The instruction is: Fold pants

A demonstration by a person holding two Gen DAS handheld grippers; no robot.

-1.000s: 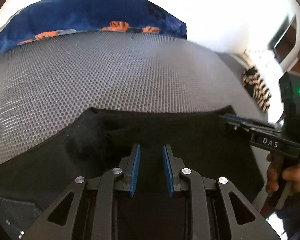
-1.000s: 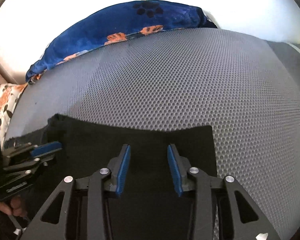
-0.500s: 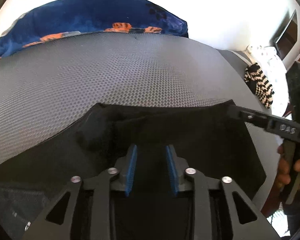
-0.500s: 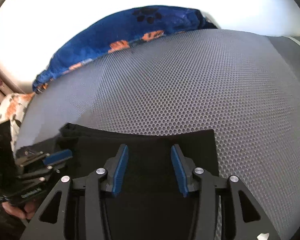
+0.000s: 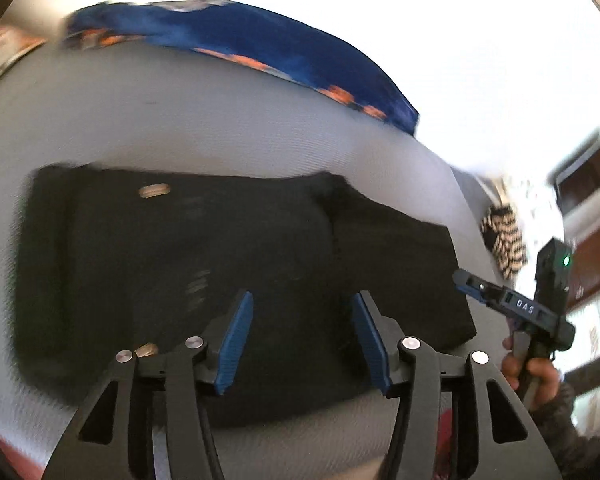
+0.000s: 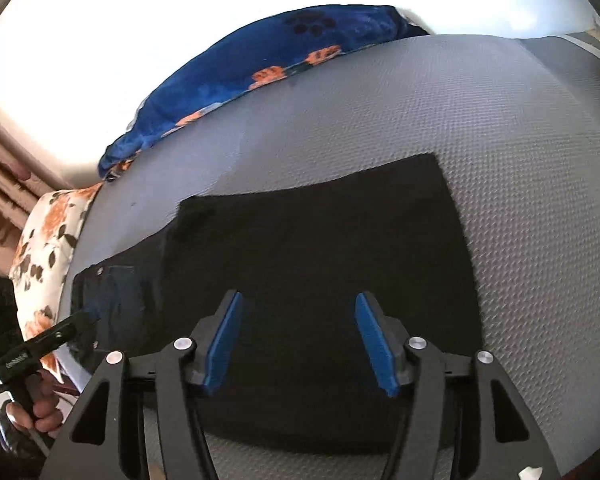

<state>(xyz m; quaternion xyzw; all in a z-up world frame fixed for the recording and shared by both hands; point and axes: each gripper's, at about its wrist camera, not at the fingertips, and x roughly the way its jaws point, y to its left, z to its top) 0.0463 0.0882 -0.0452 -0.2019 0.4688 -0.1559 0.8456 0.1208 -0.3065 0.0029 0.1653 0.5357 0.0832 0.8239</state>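
I see the folded black fabric pants (image 6: pixel 320 260) lying flat on the grey textured mattress (image 6: pixel 500 120). My left gripper (image 5: pixel 300 340) and right gripper (image 6: pixel 300 344) hover above them, jaws just widened, gripping nothing. Pants extend toward 12 o'clock from both tools, untouched.

The left gripper (image 5: pixel 302 338) points steeply down, jaws parted after just opening, nothing pinched between its blue pads. The right gripper (image 6: pixel 299 342) matches it, also just opened and empty. Each gripper shows in the other's view (at about 3 and 8 o'clock), a hand (image 5: pixel 534 372) gripping its handle.
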